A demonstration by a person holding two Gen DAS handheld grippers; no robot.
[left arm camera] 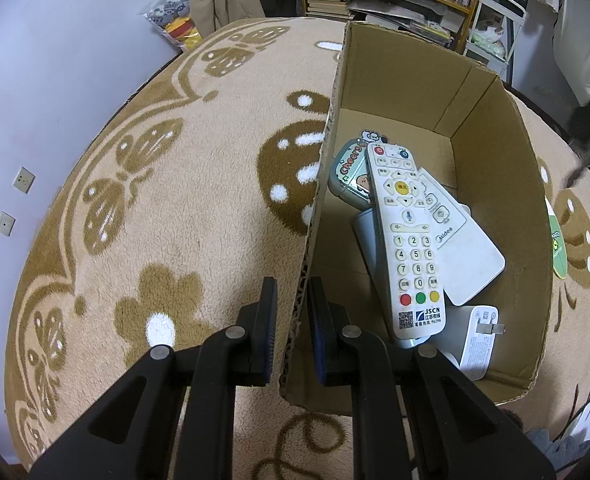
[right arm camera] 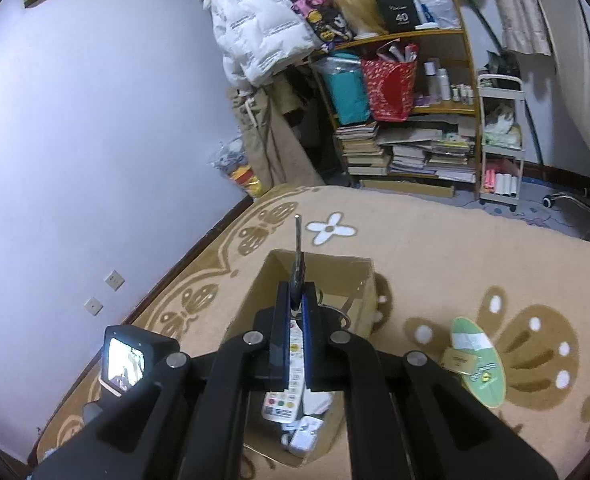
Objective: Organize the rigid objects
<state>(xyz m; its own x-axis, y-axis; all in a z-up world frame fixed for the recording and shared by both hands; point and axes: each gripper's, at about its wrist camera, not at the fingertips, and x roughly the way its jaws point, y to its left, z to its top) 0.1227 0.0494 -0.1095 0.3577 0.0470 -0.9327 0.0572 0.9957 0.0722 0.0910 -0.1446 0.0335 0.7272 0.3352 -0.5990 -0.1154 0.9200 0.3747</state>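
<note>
The left gripper [left arm camera: 291,312] pinches the near wall of the cardboard box [left arm camera: 491,184], steadying it. The right gripper [right arm camera: 295,320] grasps a slim dark screwdriver-like tool [right arm camera: 297,264] above the box; lower it clear of the white JSCN remote [left arm camera: 407,240] before releasing. Only the right view shows the green oval card [right arm camera: 477,360] beside that gripper.
</note>
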